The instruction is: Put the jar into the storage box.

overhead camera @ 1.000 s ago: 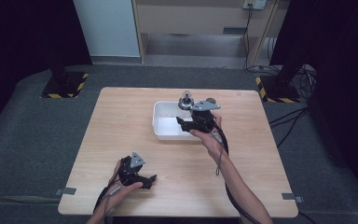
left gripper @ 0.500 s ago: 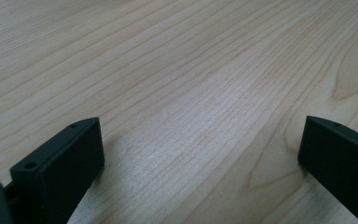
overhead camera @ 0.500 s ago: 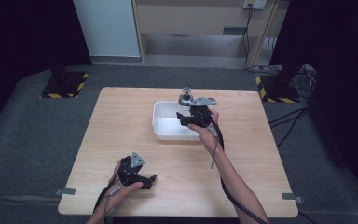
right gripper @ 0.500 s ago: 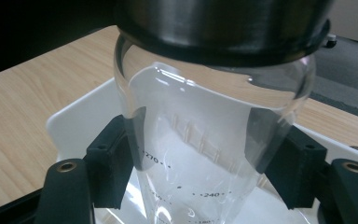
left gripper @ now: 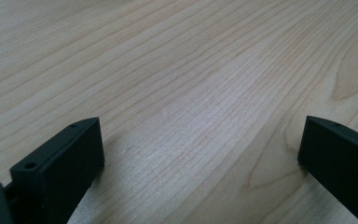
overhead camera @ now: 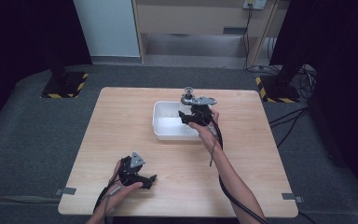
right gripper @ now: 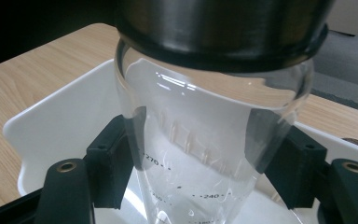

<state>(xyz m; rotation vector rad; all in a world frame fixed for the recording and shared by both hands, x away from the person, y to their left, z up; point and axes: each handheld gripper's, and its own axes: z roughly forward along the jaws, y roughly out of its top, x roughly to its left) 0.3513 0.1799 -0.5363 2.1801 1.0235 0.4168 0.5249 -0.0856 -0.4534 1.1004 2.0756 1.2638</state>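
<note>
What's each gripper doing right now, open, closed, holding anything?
Left gripper: jaws open, empty, low over the bare table.
Right gripper: jaws closed on a clear glass bottle with a metal cap, over the white tub.

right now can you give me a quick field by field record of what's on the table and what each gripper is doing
table: light wood
tub: white, rectangular, on the table's far half
jar: clear glass with printed measuring marks and a metal top
right gripper: jaws closed on the jar's sides, over the tub
left gripper: jaws apart, nothing between them, low over bare wood at the near edge
</note>
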